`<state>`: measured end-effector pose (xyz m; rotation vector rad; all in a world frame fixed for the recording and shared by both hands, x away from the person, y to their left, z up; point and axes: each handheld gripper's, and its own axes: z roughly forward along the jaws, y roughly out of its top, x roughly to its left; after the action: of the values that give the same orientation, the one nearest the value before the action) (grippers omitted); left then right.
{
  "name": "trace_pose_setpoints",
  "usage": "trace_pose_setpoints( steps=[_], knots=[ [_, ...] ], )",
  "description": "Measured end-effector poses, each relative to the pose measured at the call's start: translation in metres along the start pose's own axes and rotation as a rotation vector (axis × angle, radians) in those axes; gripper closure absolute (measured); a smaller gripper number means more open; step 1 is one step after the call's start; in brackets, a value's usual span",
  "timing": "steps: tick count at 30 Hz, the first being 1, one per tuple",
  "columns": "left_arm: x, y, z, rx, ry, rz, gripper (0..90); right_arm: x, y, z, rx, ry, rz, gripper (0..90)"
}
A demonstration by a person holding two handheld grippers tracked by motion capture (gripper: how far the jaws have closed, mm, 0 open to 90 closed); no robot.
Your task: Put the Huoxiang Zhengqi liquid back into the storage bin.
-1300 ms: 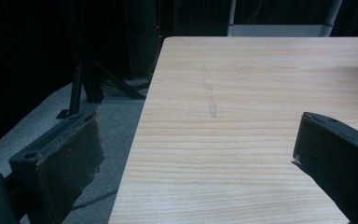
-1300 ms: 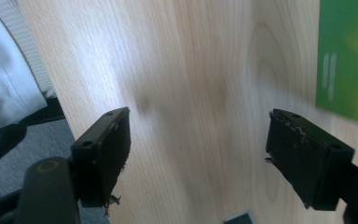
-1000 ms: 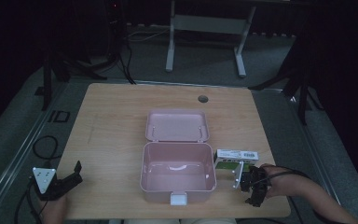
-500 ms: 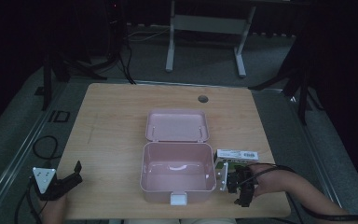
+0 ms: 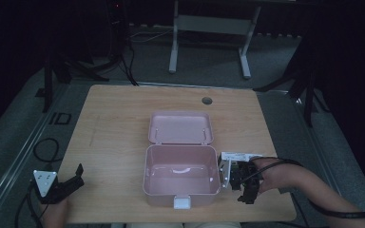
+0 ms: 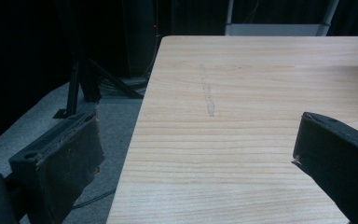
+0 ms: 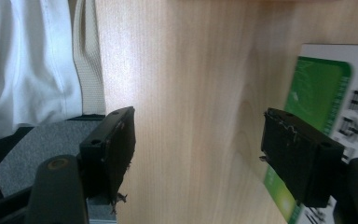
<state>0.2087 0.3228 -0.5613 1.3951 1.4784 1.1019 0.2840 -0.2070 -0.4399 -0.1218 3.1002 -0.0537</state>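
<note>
We see the right claw (image 5: 245,183) spread wide over the worktop (image 5: 119,123), a green-and-white box (image 7: 328,93) lying just beside one jaw, right of the open pink case (image 5: 180,175). The left claw (image 5: 69,183) is spread too, at the worktop's near-left edge.

Pale pink open box (image 5: 180,175) on light wood-grain table (image 5: 114,128); at 3 o'clock, green-and-white packet (image 7: 328,93) (black print).

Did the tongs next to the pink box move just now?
Yes. The right tongs slid toward the person's edge of the table and turned, judged against the pink box, which stayed put. The white-and-green packet lies beside them.
</note>
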Motion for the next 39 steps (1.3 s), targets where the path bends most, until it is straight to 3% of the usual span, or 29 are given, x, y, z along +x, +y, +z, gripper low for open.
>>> trace_pose_setpoints(
  steps=[14,28,39],
  knots=[
    [0.000,0.000,0.000,0.000,0.000,0.000,1.7,-0.021,-0.006,-0.025,-0.009,-0.058,-0.006,28.0],
    [0.000,0.000,0.000,0.003,-0.001,0.001,1.6,-0.055,-0.019,-0.027,0.009,-0.106,0.041,32.1],
    [0.000,0.000,0.001,0.006,-0.005,0.000,1.7,-0.084,-0.029,-0.008,0.046,-0.088,0.094,37.3]
  ],
)
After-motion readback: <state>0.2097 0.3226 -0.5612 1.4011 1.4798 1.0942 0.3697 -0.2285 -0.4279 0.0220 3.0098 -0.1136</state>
